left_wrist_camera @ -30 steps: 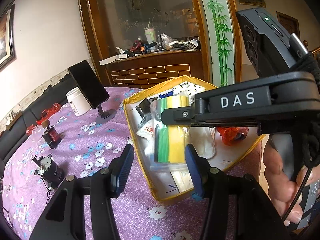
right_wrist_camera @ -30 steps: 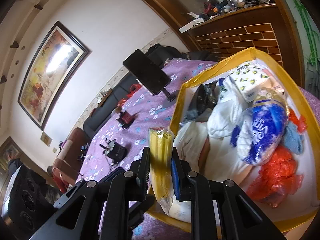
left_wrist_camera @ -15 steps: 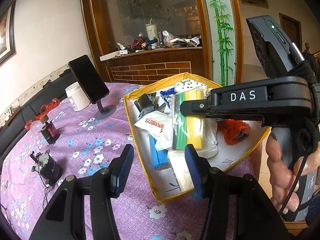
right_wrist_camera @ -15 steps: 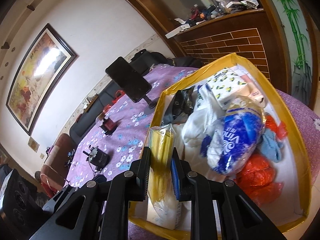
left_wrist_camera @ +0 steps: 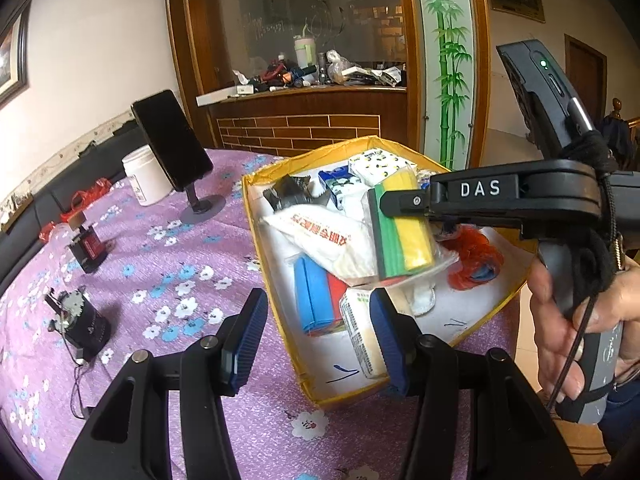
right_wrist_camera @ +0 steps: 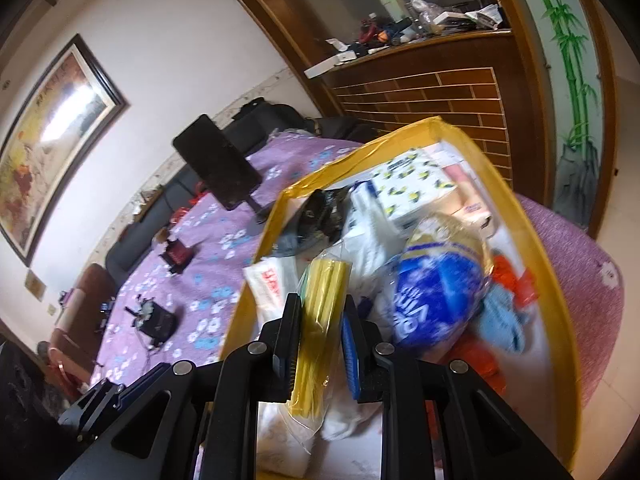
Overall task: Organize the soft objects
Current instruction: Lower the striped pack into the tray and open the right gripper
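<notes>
A yellow-rimmed box point(left_wrist_camera: 256, 216) point(right_wrist_camera: 532, 240) on the purple flowered table holds several soft packs: tissue packs, a blue bag point(right_wrist_camera: 436, 300), orange netting point(left_wrist_camera: 476, 256). My right gripper point(right_wrist_camera: 318, 344) is shut on a clear bag of yellow and green sponges point(right_wrist_camera: 320, 320) point(left_wrist_camera: 404, 228) and holds it over the box's middle. In the left wrist view the right gripper point(left_wrist_camera: 396, 204) reaches in from the right. My left gripper point(left_wrist_camera: 316, 340) is open and empty, low at the box's near corner.
A phone on a stand point(left_wrist_camera: 172, 140) and a white jar point(left_wrist_camera: 146, 180) stand behind the box to the left. Two small black devices point(left_wrist_camera: 86, 248) point(left_wrist_camera: 78, 324) sit on the table's left. A brick-faced wooden counter point(left_wrist_camera: 304, 120) is behind.
My right gripper has carried the sponge bag further over the box and lower, toward its middle. The left gripper stays open at the box's near corner.
</notes>
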{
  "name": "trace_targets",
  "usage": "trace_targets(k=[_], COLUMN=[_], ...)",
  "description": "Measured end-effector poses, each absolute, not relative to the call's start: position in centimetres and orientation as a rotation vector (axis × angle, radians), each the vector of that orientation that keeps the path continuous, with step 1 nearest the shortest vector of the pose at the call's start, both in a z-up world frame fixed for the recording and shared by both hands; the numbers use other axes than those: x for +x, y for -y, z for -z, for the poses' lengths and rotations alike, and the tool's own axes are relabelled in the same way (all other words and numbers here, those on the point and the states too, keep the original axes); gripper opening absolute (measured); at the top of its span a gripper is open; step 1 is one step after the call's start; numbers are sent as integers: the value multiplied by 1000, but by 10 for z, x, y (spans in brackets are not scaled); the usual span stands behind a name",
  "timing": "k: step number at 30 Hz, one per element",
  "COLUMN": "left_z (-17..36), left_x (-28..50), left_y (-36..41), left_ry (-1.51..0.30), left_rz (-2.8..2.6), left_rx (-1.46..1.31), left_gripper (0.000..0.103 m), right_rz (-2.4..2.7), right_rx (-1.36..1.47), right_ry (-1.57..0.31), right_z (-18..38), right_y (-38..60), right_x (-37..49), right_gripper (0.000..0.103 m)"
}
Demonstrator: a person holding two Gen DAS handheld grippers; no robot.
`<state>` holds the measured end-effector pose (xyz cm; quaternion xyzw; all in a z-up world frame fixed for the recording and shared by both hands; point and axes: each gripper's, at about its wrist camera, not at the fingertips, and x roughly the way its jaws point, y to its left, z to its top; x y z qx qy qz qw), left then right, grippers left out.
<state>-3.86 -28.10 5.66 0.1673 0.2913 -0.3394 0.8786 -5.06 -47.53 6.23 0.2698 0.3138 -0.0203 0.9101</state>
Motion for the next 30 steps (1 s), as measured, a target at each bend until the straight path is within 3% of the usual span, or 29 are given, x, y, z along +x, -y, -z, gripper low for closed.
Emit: trace_targets(k=[6,10,19,24,30], left_z=[-51,-48,-49,-50,-50], left_x=[-30,-26,-26,-28,-27], left_y=[284,284,282,281,279], left_ry=[-658,-691,-694,-686,-682], left_rz=[738,758,766,766,762], left_rx=[316,290,269,262,256], left_gripper=[52,61,67,67,67], right_rz=[104,118,145,152,184], right_rx=[514,503,454,416,393], right_ry=[-675,-684,-673,-639,-574], right_z=[-61,-60,-65,-74,-88], right_y=[481,482,475,470,469], right_x=[-41,-37,-37,-44,-61], right_gripper=[21,21,22,43,44])
